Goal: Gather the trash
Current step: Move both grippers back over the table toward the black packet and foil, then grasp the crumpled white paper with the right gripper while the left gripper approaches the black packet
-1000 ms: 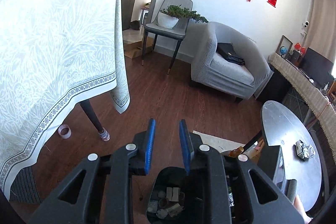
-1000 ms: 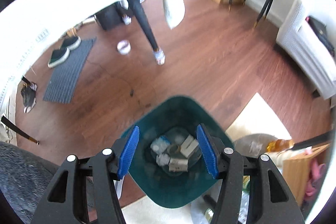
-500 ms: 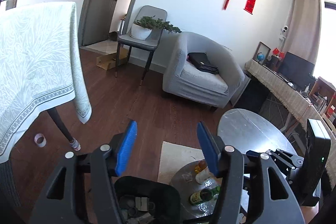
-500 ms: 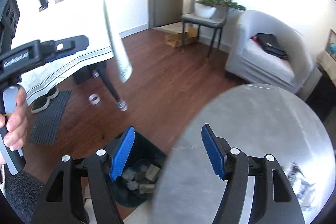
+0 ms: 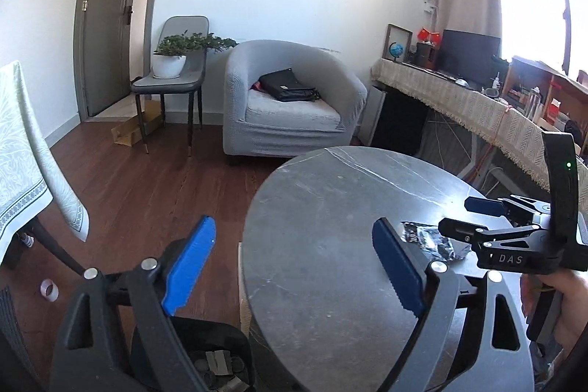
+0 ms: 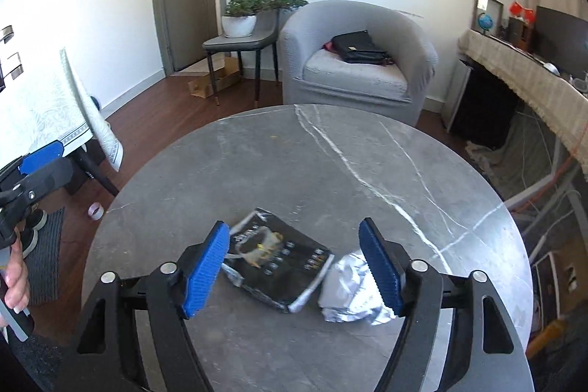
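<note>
Both grippers swung from bin (image 5: 217, 360) to table (image 6: 294, 153), jaws just widened, empty | R gripper (image 6: 294, 276) spread over black pouch (image 6: 277, 263) & foil wad (image 6: 347, 294) | light, crinkly, slick; pinch pouch edge | L gripper (image 5: 294, 270) spread.

Between my right tongs (image 6: 294, 267) I see a glossy black foil packet (image 6: 277, 261) and crinkled silver foil (image 6: 349, 292) on the smooth, grey-veined stone tabletop (image 6: 330, 164). The tongs' blue pads (image 6: 204, 270) look ribbed; matt black plastic arms.

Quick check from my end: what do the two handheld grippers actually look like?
The left gripper and right gripper are both black, angular frames with silver bolts and serrated blue pads. Seen from the left, the right one bears white "DAS" lettering and an upright black module with a green light.
</note>
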Action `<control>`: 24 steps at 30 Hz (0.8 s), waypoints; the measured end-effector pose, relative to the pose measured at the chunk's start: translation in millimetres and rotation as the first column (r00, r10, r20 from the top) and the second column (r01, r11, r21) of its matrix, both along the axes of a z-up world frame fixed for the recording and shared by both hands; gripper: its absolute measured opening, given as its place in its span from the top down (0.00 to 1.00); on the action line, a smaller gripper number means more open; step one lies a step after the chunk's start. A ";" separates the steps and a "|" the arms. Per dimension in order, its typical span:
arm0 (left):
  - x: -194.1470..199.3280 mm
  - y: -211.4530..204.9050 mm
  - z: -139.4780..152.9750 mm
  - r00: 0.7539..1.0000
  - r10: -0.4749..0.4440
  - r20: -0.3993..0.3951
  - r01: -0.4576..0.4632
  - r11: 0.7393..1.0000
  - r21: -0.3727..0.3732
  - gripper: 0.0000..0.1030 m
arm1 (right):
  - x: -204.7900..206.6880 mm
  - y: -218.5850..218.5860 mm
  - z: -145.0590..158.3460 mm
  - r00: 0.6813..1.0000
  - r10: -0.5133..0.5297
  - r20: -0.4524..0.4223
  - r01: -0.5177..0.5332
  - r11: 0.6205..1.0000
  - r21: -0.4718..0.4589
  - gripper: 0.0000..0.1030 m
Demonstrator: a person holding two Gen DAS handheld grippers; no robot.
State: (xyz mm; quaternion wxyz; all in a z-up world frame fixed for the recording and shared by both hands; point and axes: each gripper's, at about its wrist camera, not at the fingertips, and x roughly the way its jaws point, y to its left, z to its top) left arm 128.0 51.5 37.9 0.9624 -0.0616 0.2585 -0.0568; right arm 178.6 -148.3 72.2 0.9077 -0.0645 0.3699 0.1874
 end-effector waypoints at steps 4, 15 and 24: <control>4.9 -20.9 -2.9 0.999 -0.038 -0.010 0.038 0.999 0.002 0.11 | 6.6 -29.8 -6.8 0.999 -0.042 -0.033 0.043 0.999 0.034 0.25; 19.4 -59.5 -16.6 0.992 -0.099 -0.073 0.096 0.995 -0.041 0.10 | 6.6 -59.0 -30.0 0.992 -0.054 -0.118 0.060 0.997 0.052 0.34; 29.7 -95.6 -29.6 0.973 -0.179 -0.143 0.176 0.984 -0.036 0.10 | 2.8 -77.8 -32.3 0.989 -0.049 -0.139 0.063 0.993 0.098 0.49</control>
